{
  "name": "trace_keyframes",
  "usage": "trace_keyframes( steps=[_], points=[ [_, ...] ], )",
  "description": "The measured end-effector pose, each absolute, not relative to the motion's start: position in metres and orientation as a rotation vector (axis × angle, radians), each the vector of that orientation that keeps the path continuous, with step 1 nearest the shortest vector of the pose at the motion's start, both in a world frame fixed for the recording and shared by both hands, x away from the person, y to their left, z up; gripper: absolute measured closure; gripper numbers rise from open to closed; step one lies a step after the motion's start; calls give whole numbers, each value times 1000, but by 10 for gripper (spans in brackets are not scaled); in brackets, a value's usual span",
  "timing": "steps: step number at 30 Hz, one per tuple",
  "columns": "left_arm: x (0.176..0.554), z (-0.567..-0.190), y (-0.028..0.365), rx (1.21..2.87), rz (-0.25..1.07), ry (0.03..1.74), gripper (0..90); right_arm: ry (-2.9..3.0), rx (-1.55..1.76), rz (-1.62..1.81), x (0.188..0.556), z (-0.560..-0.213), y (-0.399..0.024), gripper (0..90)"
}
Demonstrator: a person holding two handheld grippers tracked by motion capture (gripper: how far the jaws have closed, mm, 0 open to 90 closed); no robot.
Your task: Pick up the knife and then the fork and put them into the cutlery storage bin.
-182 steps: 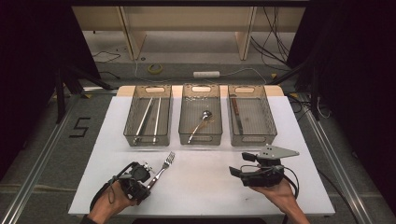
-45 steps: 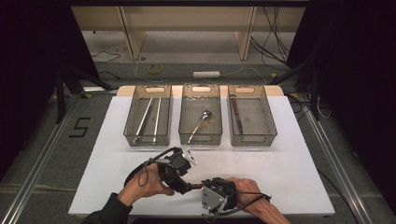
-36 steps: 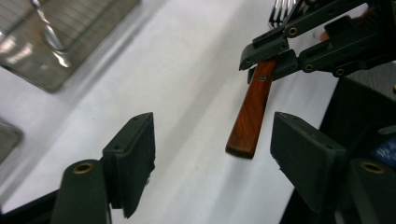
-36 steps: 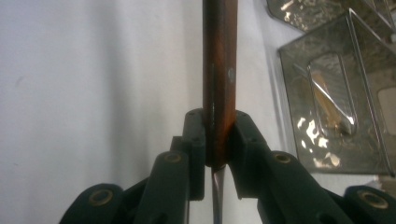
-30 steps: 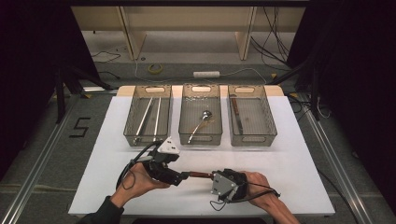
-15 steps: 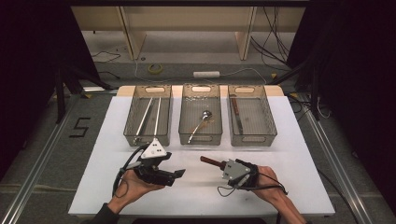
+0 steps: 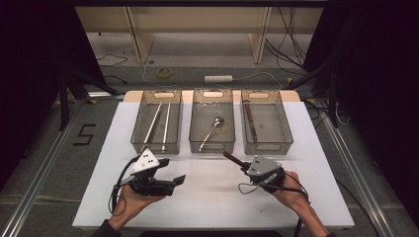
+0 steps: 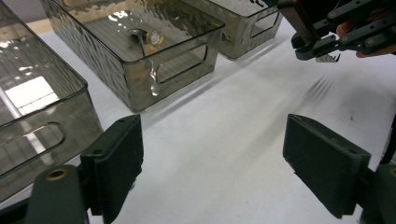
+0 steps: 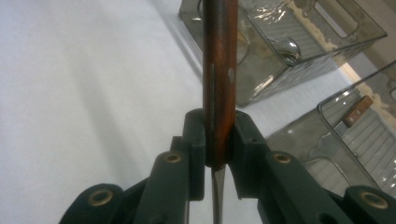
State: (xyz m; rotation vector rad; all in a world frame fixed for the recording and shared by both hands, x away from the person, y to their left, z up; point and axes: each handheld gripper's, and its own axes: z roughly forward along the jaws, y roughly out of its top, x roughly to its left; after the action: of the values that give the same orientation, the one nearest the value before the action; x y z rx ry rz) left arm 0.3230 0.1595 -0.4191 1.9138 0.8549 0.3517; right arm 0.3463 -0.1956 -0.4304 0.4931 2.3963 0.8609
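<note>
A fork with a brown wooden handle [image 7: 232,159] is clamped in my right gripper [image 7: 248,168], which is shut on it above the white table's front right. In the right gripper view the handle [image 9: 219,70] rises straight up between the pads of the right gripper [image 9: 219,140], pointing at the bins. My left gripper [image 7: 174,170] hovers at the front left; its jaws have just been opening and nothing is between them. The left gripper view looks past the wide-set left gripper [image 8: 212,172] to the right gripper [image 8: 322,44] and the fork's tines [image 8: 327,58].
Three clear bins stand in a row at the table's back: the left bin [image 7: 139,143] holds two thin metal sticks, the middle bin [image 7: 212,147] a spoon [image 7: 213,127], the right bin [image 7: 286,143] a wooden-handled utensil [image 7: 249,118]. Bare white tabletop [image 7: 212,192] lies between my hands.
The two grippers were together at the fork a second ago. The left one has let go and drifted left; the right one has carried the fork rightward and slightly up.
</note>
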Motion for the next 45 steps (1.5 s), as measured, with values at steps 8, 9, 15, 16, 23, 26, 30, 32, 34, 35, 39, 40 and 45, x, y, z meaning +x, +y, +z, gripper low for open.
trace_keyframes(
  steps=[8, 9, 15, 16, 23, 26, 30, 32, 34, 35, 39, 40, 45],
  points=[
    [320, -420, 165, 1880, 374, 863, 169, 2384, 635, 952, 357, -422, -211, 784],
    [320, -421, 166, 1874, 377, 864, 169, 2382, 652, 965, 359, -420, -214, 785],
    [320, -421, 170, 1864, 394, 871, 169, 2350, 755, 996, 369, -412, -227, 784],
    [320, -421, 170, 1860, 394, 871, 169, 2346, 769, 1008, 371, -411, -230, 784],
    [319, -422, 170, 1865, 396, 871, 168, 2308, 868, 1055, 384, -402, -243, 784],
    [318, -422, 170, 1860, 399, 867, 167, 2292, 893, 1068, 390, -399, -246, 784],
    [317, -422, 170, 1862, 403, 866, 166, 2275, 935, 1089, 400, -395, -249, 784],
    [317, -422, 171, 1860, 404, 866, 166, 2275, 952, 1093, 405, -393, -251, 784],
    [317, -422, 171, 1858, 406, 868, 166, 2266, 969, 1093, 411, -391, -252, 784],
    [317, -422, 172, 1858, 405, 867, 166, 2267, 976, 1097, 414, -389, -253, 784],
    [317, -422, 172, 1858, 408, 870, 165, 2249, 1006, 1120, 425, -381, -254, 784],
    [317, -422, 172, 1858, 409, 871, 166, 2245, 1017, 1122, 427, -380, -254, 783],
    [317, -422, 172, 1851, 410, 869, 165, 2228, 1052, 1135, 442, -370, -253, 783]
  ],
)
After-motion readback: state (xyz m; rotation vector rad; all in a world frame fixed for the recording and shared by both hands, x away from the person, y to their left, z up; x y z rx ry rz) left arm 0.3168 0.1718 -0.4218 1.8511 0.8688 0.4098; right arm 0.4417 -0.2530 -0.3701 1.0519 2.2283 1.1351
